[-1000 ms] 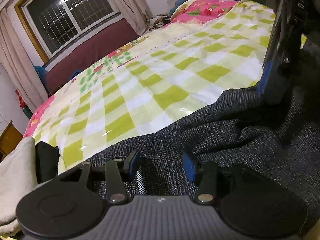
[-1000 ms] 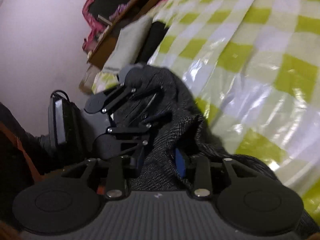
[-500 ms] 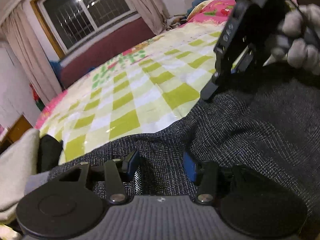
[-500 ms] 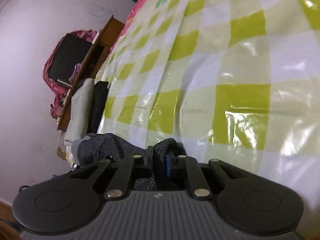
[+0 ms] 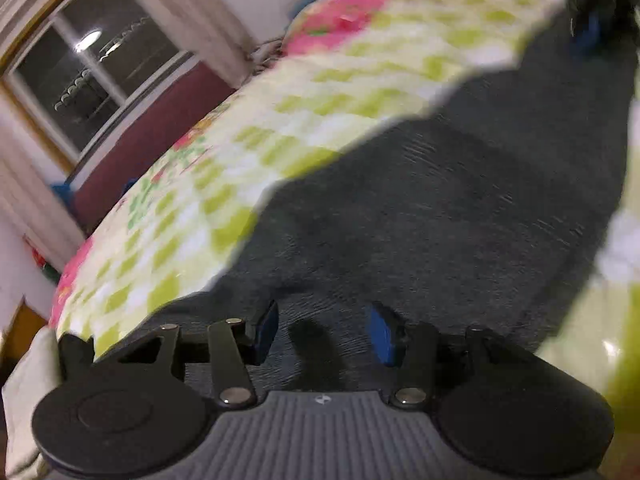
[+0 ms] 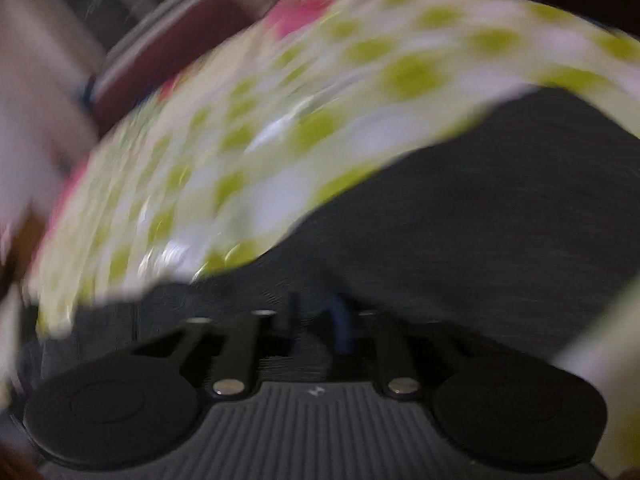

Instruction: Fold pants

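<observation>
Left wrist view: dark grey pants (image 5: 440,208) lie spread on a bed covered by a green-and-white checked sheet (image 5: 280,120), the cloth running from the near edge of the bed up toward the far right corner of the view. The left gripper (image 5: 322,330) sits low over the near part of the pants, its blue-padded jaws closing at about half spread with cloth between them; whether the pads press on that cloth cannot be told. At the far end of the cloth the right gripper (image 5: 588,32) shows as a dark shape with a blue pad (heavily blurred). A window (image 5: 92,76) with curtains stands beyond the bed's far edge.

Right wrist view: the right gripper's jaws are closing, nearly together, and a fold of the pants (image 6: 480,208) is pinched between them (picture smeared).
</observation>
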The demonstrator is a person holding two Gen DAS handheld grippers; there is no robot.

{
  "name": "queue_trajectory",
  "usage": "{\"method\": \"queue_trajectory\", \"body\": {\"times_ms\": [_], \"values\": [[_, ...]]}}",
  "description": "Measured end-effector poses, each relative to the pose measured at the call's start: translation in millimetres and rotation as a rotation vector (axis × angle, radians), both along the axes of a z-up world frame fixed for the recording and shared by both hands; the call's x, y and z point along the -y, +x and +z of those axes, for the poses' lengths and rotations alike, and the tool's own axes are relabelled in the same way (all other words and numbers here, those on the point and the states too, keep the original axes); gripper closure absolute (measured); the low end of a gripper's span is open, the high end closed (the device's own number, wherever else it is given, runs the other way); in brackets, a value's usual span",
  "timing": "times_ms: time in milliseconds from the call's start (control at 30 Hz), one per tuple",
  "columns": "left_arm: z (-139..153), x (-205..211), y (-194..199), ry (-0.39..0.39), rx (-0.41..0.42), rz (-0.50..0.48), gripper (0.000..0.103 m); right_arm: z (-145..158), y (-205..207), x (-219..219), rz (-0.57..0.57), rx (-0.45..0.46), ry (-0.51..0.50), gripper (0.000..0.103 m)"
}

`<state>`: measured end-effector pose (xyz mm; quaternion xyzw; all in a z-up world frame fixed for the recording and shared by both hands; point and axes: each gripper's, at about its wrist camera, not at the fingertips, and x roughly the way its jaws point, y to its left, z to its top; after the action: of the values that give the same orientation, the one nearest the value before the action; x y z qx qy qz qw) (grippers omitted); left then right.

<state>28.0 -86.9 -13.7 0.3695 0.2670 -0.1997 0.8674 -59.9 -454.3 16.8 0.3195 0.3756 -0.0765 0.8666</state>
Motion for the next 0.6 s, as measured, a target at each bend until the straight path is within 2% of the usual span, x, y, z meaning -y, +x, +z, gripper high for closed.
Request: {"method": "queue_trajectory", "body": {"times_ms": [67, 167, 200, 267, 367, 433, 467, 533, 600], "values": [[-5, 16, -9, 0.06, 0.047, -0.032, 0.049, 6, -29, 24, -0.123, 0.058, 0.031, 0.089], [1, 30, -12, 0.081, 0.043, -0.089, 0.049, 14, -60, 45, -0.255, 0.104, -0.051, 0.078], [3, 35, -11, 0.083, 0.038, -0.1, 0.049, 15, -68, 52, -0.284, 0.122, -0.062, 0.078], [4, 42, -9, 0.088, 0.041, -0.109, 0.048, 16, -71, 55, -0.295, 0.139, -0.049, 0.078], [6, 53, -10, 0.082, 0.039, -0.115, 0.049, 20, -69, 54, -0.267, 0.141, -0.124, 0.079], [6, 64, -11, 0.092, 0.043, -0.123, 0.049, 23, -69, 59, -0.322, 0.142, -0.147, 0.078], [3, 69, -13, 0.104, 0.037, -0.119, 0.049, 20, -71, 64, -0.361, 0.122, -0.146, 0.075], [-4, 74, -13, 0.132, 0.037, -0.119, 0.049, 9, -69, 79, -0.398, 0.053, -0.125, 0.076], [-7, 75, -16, 0.149, 0.045, -0.13, 0.049, 7, -78, 80, -0.406, 0.077, -0.098, 0.077]]}}
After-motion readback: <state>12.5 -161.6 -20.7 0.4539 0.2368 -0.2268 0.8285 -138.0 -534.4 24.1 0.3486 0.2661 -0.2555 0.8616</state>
